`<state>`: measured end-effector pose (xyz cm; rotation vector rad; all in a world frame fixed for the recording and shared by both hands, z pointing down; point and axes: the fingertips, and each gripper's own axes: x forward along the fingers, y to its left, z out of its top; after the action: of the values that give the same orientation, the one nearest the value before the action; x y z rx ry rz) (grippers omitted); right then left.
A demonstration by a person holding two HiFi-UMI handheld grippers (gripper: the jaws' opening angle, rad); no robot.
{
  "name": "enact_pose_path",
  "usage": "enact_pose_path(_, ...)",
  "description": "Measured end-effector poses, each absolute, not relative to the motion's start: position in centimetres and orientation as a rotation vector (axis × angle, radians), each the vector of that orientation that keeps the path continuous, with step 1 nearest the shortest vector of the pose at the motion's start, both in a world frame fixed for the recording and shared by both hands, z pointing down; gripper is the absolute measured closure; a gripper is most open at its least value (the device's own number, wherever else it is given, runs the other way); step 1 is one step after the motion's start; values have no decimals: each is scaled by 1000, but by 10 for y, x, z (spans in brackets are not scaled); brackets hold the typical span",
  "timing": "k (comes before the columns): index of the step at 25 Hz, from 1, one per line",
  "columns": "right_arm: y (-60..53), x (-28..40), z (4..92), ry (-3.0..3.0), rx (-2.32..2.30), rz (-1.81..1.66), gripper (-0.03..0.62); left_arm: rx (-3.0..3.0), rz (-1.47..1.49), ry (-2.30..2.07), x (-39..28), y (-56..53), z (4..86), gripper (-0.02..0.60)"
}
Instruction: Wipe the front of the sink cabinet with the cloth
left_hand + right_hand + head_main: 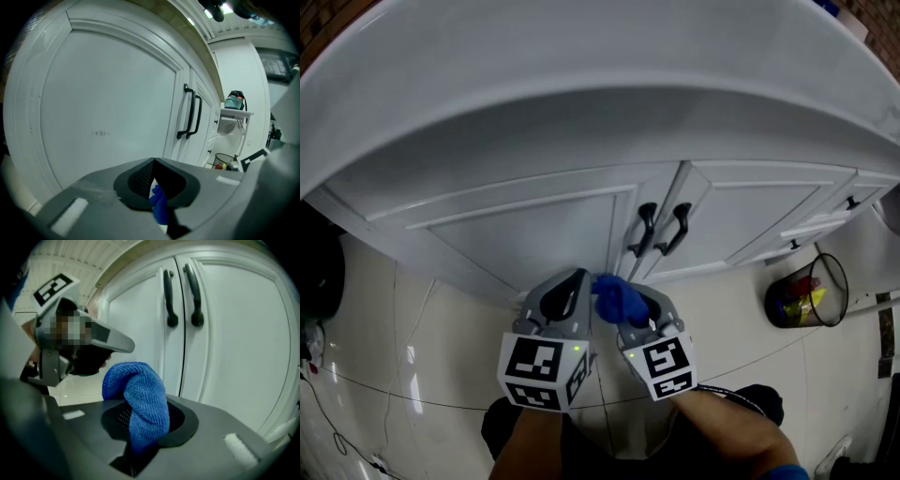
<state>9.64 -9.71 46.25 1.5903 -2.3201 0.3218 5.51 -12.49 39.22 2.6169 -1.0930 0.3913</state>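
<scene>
Cloth (pixel 140 394) bunched at the doors, wipe not yet begun

Blue and folded into a hump, it stands out of the right gripper (pixel 144 425), whose jaws clamp its lower end so the soft bulge leads toward the sink cabinet (pixel 534 225). That bulge hangs just short of the seam beside the two black handles (pixel 661 230), likely the starting spot. The left gripper (pixel 153 165) sits right alongside with its tips pressed together; a blue sliver shows in the slit behind them, seemingly seen through, so this one probably only waits
</scene>
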Motion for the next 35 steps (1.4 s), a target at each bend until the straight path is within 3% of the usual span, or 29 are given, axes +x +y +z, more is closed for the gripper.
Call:
enact_pose_path(5,-93,117,376,-2409,1808,1,505,2695,283,-1108,56,-120,364,578)
enact_pose_path(9,-96,138,354,-2349,1901,-134,505,2720,274,-1085,63,-115,361,578)
enact_pose_path(35,-106,165,522,-2034,1746,428,505,2732,531,-902,93,-102,403,578)
